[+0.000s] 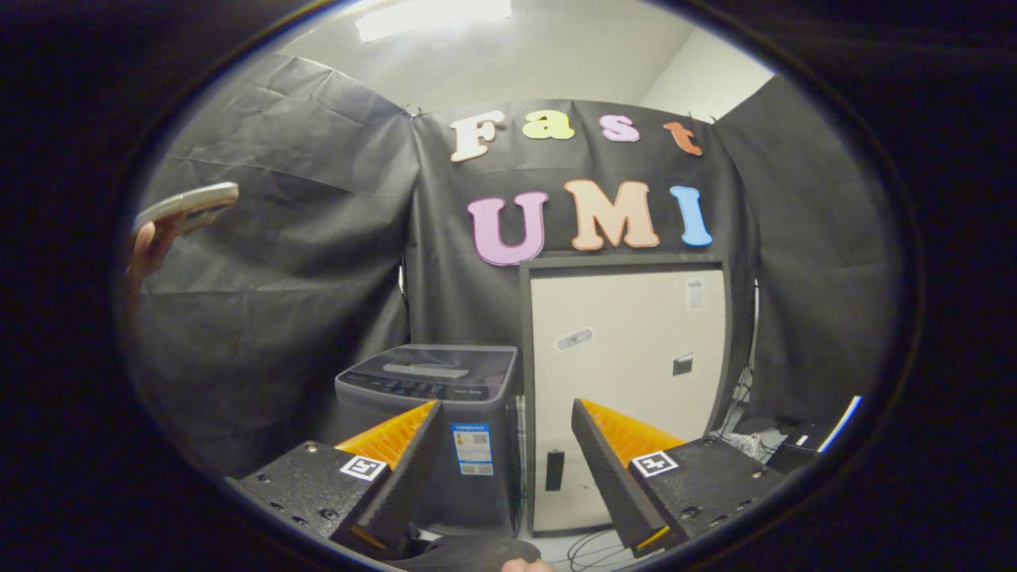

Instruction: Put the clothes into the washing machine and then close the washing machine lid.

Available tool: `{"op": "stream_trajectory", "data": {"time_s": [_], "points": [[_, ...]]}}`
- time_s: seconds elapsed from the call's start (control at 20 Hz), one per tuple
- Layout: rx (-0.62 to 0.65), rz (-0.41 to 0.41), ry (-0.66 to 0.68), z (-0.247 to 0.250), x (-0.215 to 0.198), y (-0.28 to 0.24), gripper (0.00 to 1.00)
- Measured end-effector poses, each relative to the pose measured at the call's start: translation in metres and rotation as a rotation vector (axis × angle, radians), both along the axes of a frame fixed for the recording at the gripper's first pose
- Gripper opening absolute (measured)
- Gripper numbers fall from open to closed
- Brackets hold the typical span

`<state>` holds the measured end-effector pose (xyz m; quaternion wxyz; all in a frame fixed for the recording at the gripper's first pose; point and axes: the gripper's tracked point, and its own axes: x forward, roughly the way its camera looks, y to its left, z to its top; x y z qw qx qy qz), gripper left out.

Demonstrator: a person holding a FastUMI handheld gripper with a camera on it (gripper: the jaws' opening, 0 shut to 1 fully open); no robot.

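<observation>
A grey top-loading washing machine [433, 413] stands on the floor beyond my fingers, slightly left of the gap between them. Its dark glass lid [445, 364] lies flat, shut. My gripper [504, 413] is open, with a wide gap between its fingers and nothing held. The left finger [397, 445] overlaps the machine's front in the view, well short of it. A dark, rounded thing [469, 552] lies low between the fingers; I cannot tell whether it is clothing.
A tall pale cabinet [628, 381] with a dark frame stands right of the washing machine. Cables and dark boxes [794, 445] lie on the floor at the right. A person's hand holds a phone [187, 206] up at the far left.
</observation>
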<state>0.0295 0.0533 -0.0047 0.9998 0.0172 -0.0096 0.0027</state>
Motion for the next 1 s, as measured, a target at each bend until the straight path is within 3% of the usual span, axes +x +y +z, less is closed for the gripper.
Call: {"op": "stream_trajectory", "data": {"time_s": [0.4, 1.0], "points": [[0.056, -0.040, 0.045, -0.031, -0.040, -0.019, 0.97], [0.044, -0.033, 0.011, -0.019, -0.042, -0.017, 0.97]]}}
